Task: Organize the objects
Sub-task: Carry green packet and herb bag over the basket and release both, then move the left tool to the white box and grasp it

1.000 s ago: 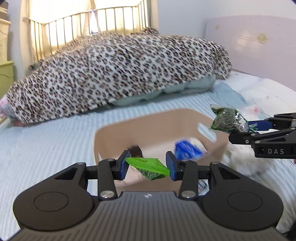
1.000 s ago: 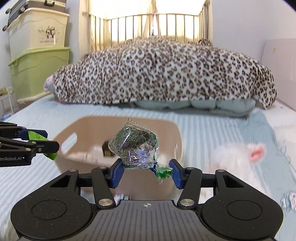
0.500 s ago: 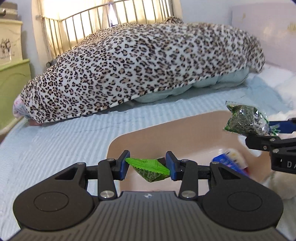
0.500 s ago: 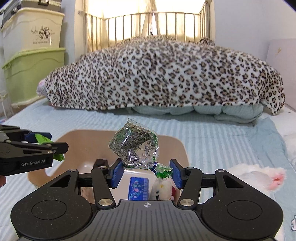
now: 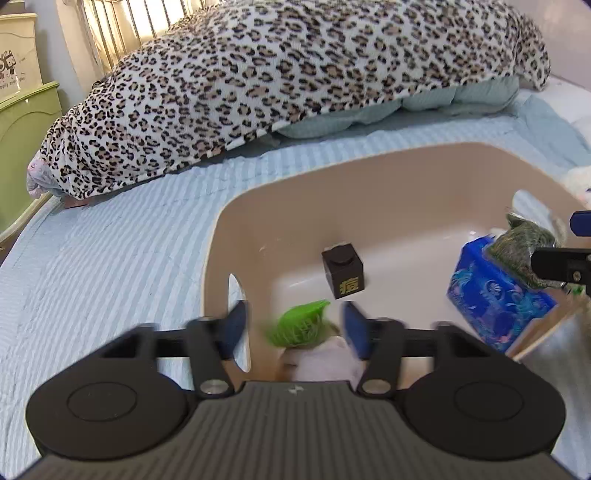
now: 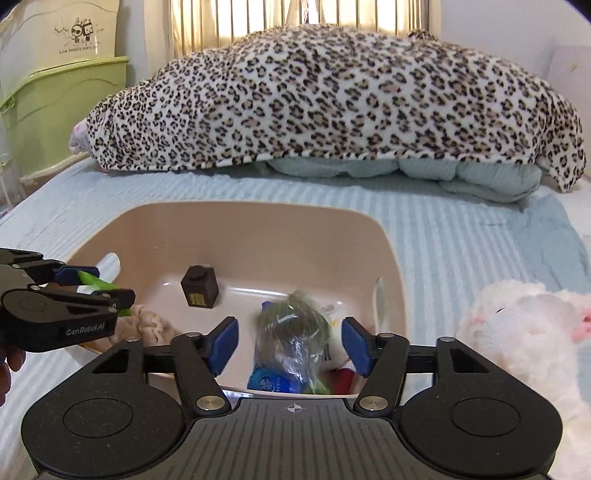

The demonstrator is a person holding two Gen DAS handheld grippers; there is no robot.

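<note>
I'm spreading both claws wide over the beige bin (image 6: 388, 254), left gripper (image 5: 293, 326) dropping the green leaf (image 5: 299, 325), right gripper (image 6: 288, 345) dropping the herb bag (image 6: 291, 343), so both are landing inside.

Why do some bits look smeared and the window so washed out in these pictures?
Left wrist view: the fingers and green leaf are motion-blurred; the black cube stays sharp. Right wrist view: the herb bag is smeared, the window is blown out by backlight, and the fisheye bends the edges.
</note>
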